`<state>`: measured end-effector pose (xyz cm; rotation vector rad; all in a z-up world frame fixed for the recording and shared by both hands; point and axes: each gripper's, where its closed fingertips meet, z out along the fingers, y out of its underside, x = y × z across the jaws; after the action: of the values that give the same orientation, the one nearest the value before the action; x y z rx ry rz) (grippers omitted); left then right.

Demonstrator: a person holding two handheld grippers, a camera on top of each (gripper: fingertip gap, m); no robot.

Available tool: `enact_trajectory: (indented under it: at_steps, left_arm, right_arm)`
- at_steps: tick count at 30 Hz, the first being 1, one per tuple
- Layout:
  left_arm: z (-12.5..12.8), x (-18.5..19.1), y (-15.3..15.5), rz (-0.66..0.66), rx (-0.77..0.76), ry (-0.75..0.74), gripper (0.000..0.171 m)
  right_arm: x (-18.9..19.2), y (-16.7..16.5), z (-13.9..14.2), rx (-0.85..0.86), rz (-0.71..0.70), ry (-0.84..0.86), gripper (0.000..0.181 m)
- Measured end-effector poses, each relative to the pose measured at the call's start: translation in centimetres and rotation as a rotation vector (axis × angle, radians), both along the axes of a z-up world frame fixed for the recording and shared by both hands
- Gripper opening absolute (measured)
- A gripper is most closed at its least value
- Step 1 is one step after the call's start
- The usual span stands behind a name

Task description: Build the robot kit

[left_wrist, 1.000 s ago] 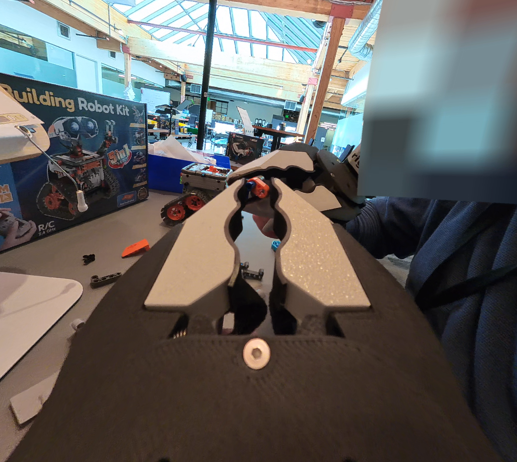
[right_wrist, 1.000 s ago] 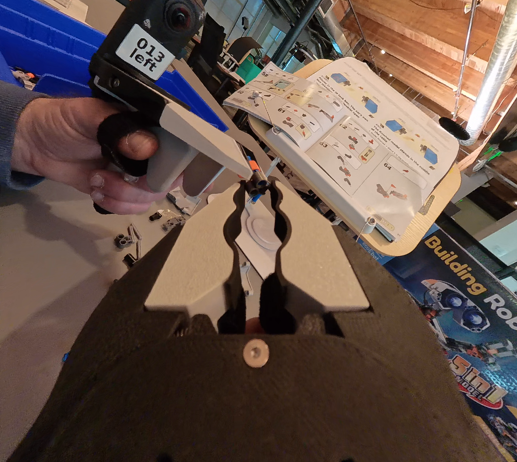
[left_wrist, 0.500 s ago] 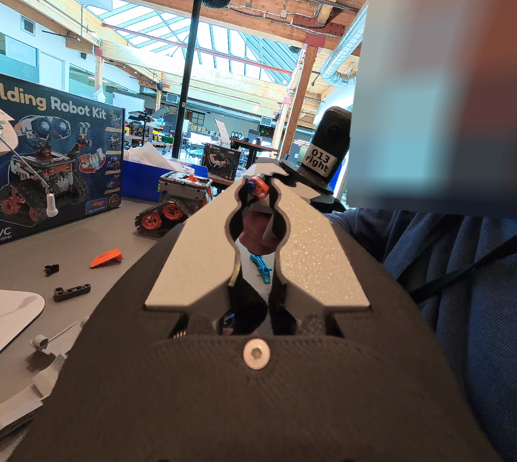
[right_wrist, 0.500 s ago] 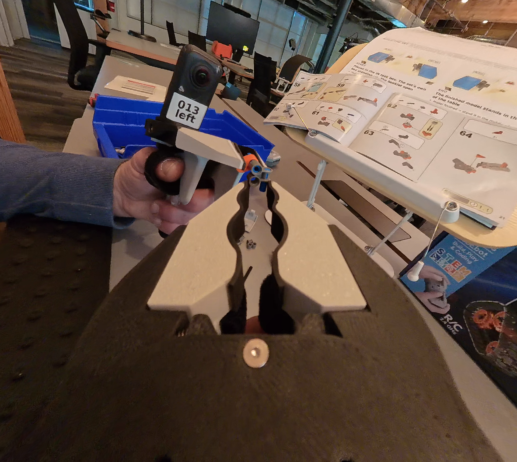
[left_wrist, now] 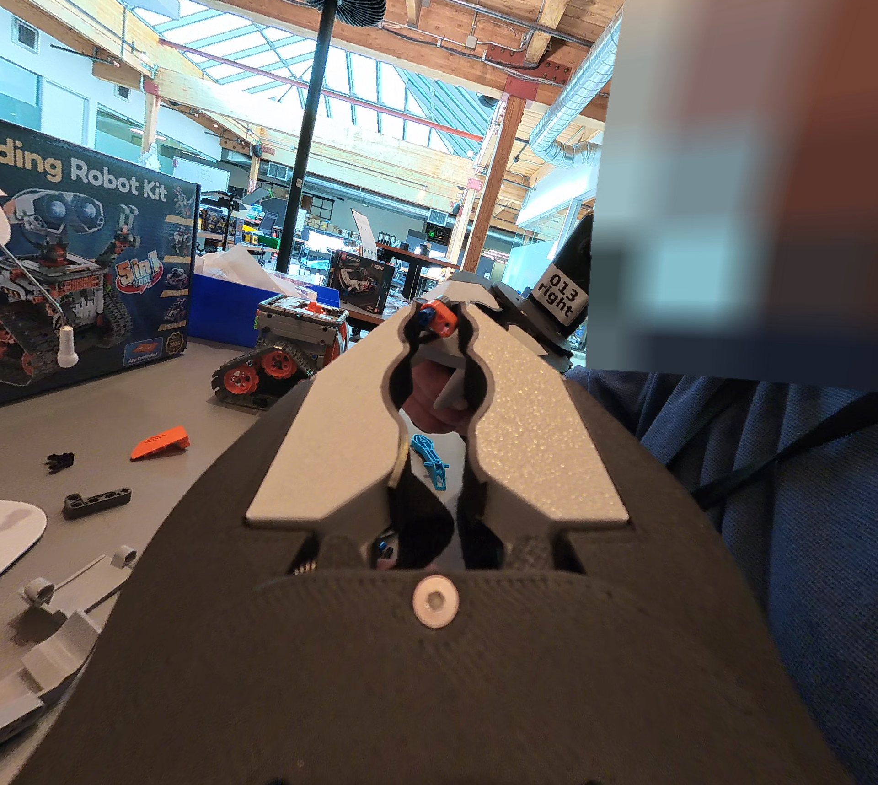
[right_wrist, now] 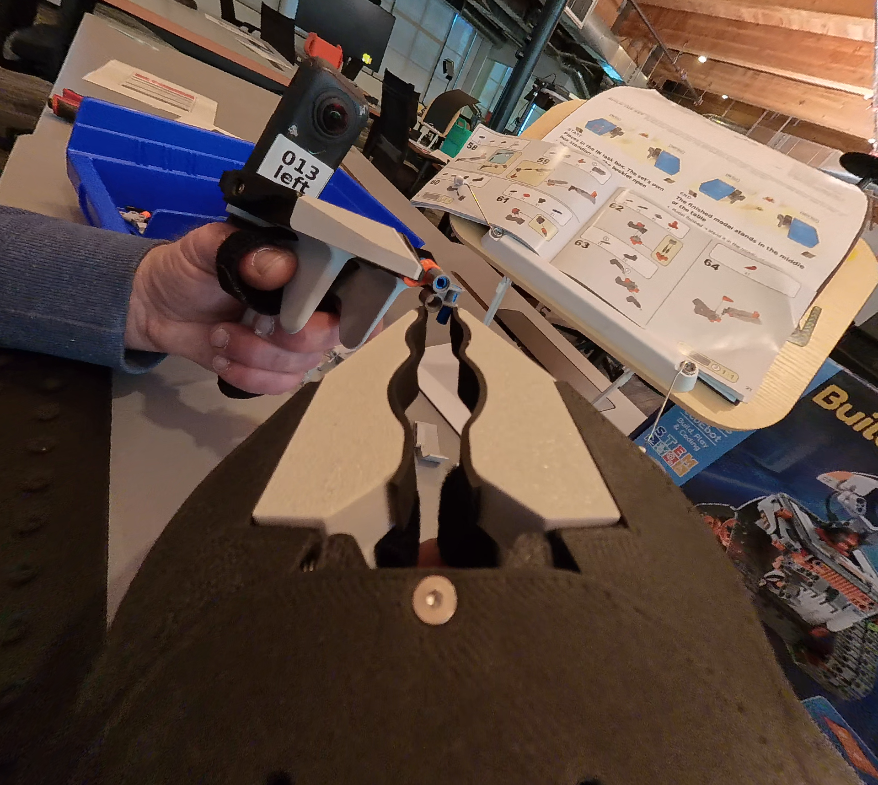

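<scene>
Since a moment ago the two grippers have drawn a little closer and tipped. In the right wrist view the other tool and the hand (right_wrist: pixel 204 306) round its grip now loom larger, and the instruction booklet (right_wrist: pixel 641 230) on its stand has slid off to the right.

The left gripper (left_wrist: pixel 437 318) has its jaws pressed in on a small orange piece (left_wrist: pixel 444 321) with a blue pin poking out of it, held up in the air above the table (left_wrist: pixel 119 405). The right gripper (right_wrist: pixel 437 310) comes in from the opposite side, its jaws pinching a little grey connector (right_wrist: pixel 434 297).

The two bits meet tip to tip, touching. I cannot tell from here whether the pin is pushed fully home or only resting against the connector.

Down on the table, well apart from the held parts, stands a half-built tracked model (left_wrist: pixel 285 353) with orange wheels. Loose pieces lie about: an orange wedge (left_wrist: pixel 159 448), a black beam (left_wrist: pixel 97 501) and a teal part (left_wrist: pixel 430 460), seen through the gap between the left fingers. A blue bin (right_wrist: pixel 157 173) sits behind the left hand, and the kit box (left_wrist: pixel 95 249) stands at the far edge.
</scene>
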<state>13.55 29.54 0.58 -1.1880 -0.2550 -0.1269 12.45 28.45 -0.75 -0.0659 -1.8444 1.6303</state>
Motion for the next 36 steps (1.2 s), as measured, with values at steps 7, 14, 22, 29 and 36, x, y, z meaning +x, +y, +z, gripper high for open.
enact_trajectory:
  at_steps: [7, 14, 22, 29, 36]
  left_arm:
    - [-0.1, -0.1, -0.1, 0.000, 0.000, -0.008, 0.013]
    - [-0.2, 0.0, 0.1, -0.001, -0.013, 0.005, 0.013]
    - [-0.3, 0.4, 0.3, 0.002, -0.033, 0.031, 0.013]
    - [-0.2, 0.8, 0.3, -0.020, -0.038, 0.041, 0.013]
    - [-0.6, 1.1, 0.7, 0.018, -0.091, 0.100, 0.012]
  right_arm:
    - [0.2, 0.1, 0.4, -0.035, 0.036, -0.036, 0.016]
    - [0.5, 0.0, 0.4, -0.074, 0.093, -0.144, 0.017]
    - [0.7, 0.2, 0.4, -0.098, 0.160, -0.197, 0.013]
    - [1.1, 0.2, 0.4, -0.118, 0.217, -0.242, 0.013]
    - [1.4, 0.5, 0.0, -0.136, 0.294, -0.304, 0.012]
